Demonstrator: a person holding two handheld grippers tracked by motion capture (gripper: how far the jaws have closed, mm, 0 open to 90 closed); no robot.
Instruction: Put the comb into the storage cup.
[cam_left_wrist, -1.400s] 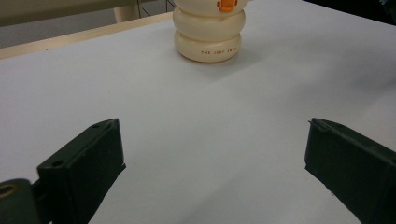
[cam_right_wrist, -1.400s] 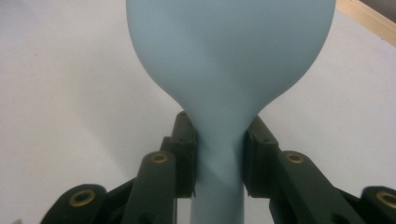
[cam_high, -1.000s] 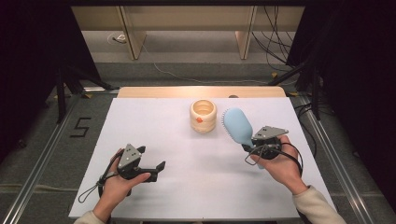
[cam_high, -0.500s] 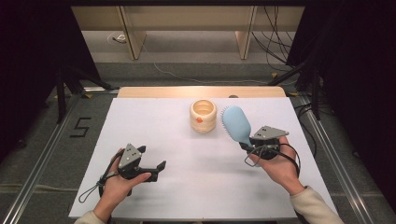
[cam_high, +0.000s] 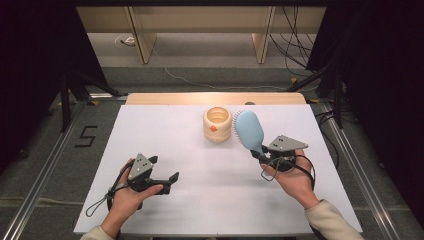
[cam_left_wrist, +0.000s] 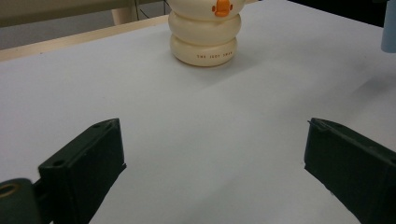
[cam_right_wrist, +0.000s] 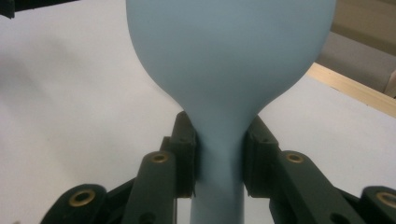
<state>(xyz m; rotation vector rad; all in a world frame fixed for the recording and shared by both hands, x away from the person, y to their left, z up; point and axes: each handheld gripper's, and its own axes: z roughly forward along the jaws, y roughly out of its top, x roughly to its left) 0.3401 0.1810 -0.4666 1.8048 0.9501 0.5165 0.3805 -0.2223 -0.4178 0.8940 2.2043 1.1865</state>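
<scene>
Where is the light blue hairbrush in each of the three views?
High view: the hairbrush is right of centre, beside the cream holder.
Left gripper view: a blue sliver at the right edge.
Right gripper view: centre, handle clamped.
Shared landmark: the white table.

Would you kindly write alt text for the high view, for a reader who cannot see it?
The right gripper holds a light blue hairbrush by its handle, head raised beside a cream ribbed pot on a white table. The left gripper, jaws open, rests in the person's hand near the front edge.
</scene>
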